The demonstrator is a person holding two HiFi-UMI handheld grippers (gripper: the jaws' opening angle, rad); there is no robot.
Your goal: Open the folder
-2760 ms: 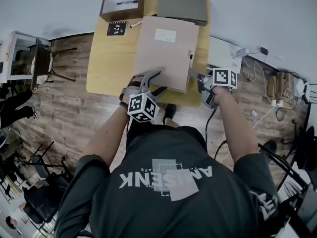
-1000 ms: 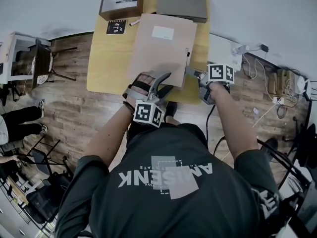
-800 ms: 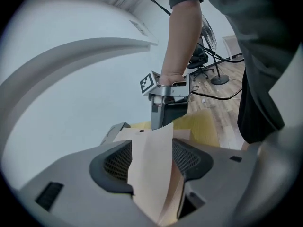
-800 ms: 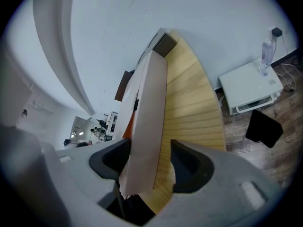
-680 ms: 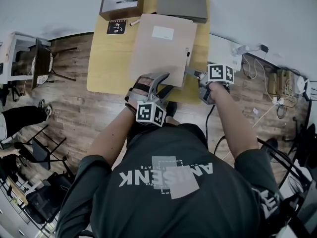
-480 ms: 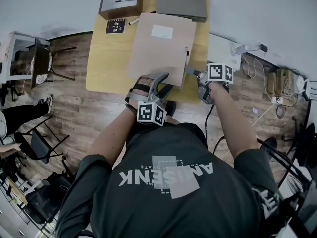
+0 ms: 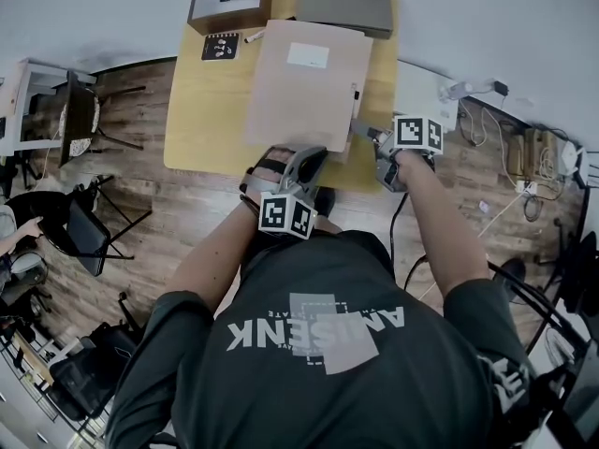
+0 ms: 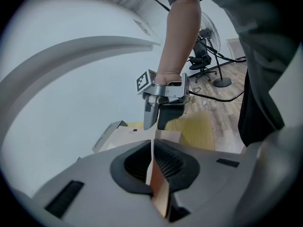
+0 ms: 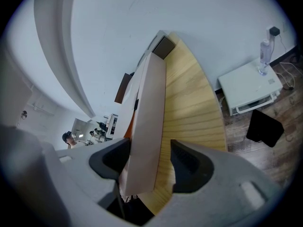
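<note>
**A:** Two grippers at one folder [image 7: 304, 87]. Where does it lie?

**B:** Flat on the middle of the yellow counter [image 7: 201, 124]. Its near edge sits at the counter's near edge, just ahead of the person.

**A:** What about the left gripper [image 7: 312, 157]?

**B:** It is at the folder's near edge. Its fingers have just been closing and are now clamped on a thin leaf of that edge. The left gripper view shows the leaf edge-on between the pads.

**A:** And the right gripper [image 7: 367, 138]?

**B:** It is at the near right corner. Its fingers stand apart with the folder's right edge between them. The edge lies against one finger, and bare wood shows in the gap beside the other.

**A:** What crowds the folder?

**B:** A grey flat case [image 7: 343, 3] lies right along its far edge, though I cannot tell whether they touch. An open brown box [image 7: 229, 9] fills the far left corner of the counter. A small black notebook [image 7: 221, 47] and a pen [image 7: 254, 36] lie just left of the folder's far left corner.

**A:** And off the counter?

**B:** A chair [image 7: 82, 120] stands on the wooden floor [image 7: 122, 213] to the left, well apart. To the right is a white side table [image 9: 251, 86] with a bottle [image 9: 265, 56] on it.
</note>
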